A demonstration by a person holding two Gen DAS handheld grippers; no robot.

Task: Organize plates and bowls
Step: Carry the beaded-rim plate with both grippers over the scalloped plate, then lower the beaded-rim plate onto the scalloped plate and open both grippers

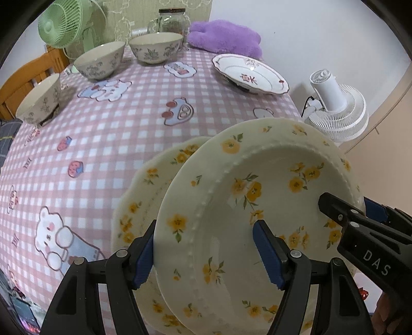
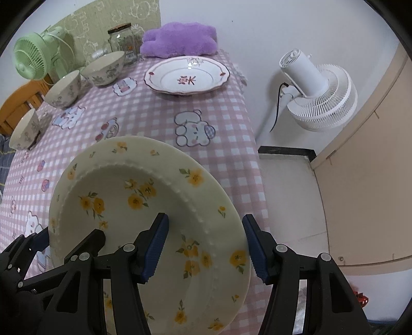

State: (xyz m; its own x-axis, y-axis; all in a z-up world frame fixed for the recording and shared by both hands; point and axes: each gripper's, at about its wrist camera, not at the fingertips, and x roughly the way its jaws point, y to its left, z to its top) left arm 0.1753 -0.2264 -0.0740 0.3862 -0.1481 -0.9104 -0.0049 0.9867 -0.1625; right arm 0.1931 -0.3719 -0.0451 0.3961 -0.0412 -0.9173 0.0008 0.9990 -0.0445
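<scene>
A cream plate with yellow flowers [image 1: 231,206] [image 2: 123,185] hangs tilted just above the pink checked tablecloth [image 1: 116,134]. My left gripper [image 1: 209,253] is shut on its left rim, one pad under the edge and one inside the well. At the opposite rim my right gripper [image 2: 204,248] [image 1: 347,208] is shut on it the same way. A second flowered plate [image 1: 139,195] with a scalloped rim lies on the cloth directly beneath, mostly hidden. Three patterned bowls [image 1: 100,60] stand in a row at the far left. A white plate with red marks [image 1: 249,74] [image 2: 186,74] sits at the far right.
A glass jar [image 1: 171,20] and a purple cushion [image 1: 224,36] stand at the table's back edge. A green fan [image 1: 60,23] and a wooden chair [image 1: 28,74] are at the left. A white floor fan [image 2: 316,95] stands off the table's right edge.
</scene>
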